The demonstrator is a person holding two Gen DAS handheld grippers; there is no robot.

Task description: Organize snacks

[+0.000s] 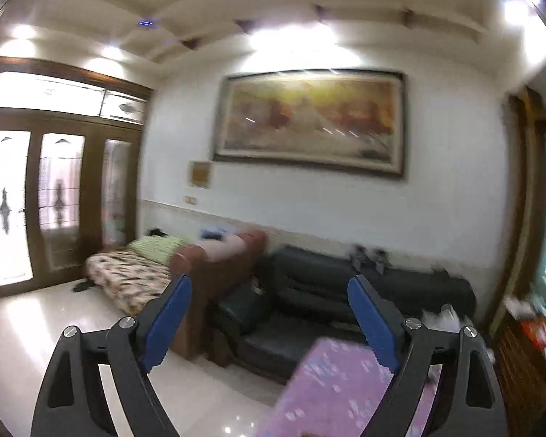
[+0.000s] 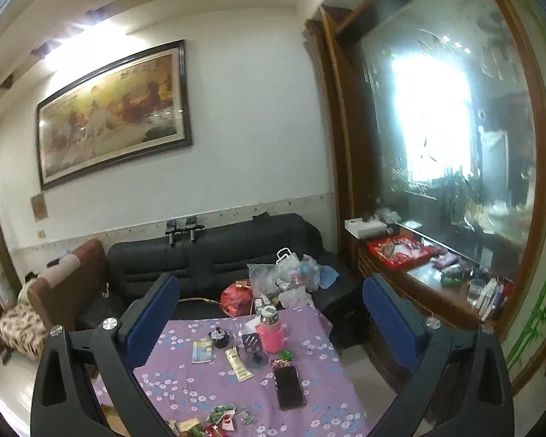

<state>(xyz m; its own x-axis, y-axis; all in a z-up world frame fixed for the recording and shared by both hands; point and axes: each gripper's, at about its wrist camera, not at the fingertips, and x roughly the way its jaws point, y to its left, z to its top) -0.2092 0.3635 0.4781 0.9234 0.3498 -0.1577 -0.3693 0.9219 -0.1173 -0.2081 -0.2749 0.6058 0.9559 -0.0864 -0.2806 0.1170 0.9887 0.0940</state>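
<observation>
In the right wrist view a table under a purple flowered cloth [image 2: 207, 389] carries several small snack packets [image 2: 222, 418] in red and green wrappers at its near edge. My right gripper [image 2: 269, 291] hangs high above the table, open, with nothing between its blue pads [image 2: 153, 324]. My left gripper [image 1: 269, 295] is open too, empty, pointing at the sofas across the room. Only a blurred corner of the purple cloth [image 1: 338, 386] shows low in the left wrist view; no snacks are visible there.
On the table lie a black phone [image 2: 289, 386], a pink bottle [image 2: 270, 331], a gold tube [image 2: 238, 364] and a small booklet [image 2: 202, 351]. Plastic bags [image 2: 284, 276] sit on a black sofa [image 2: 214, 258]. A wooden sideboard [image 2: 426, 284] with a red tray [image 2: 400, 251] stands at right.
</observation>
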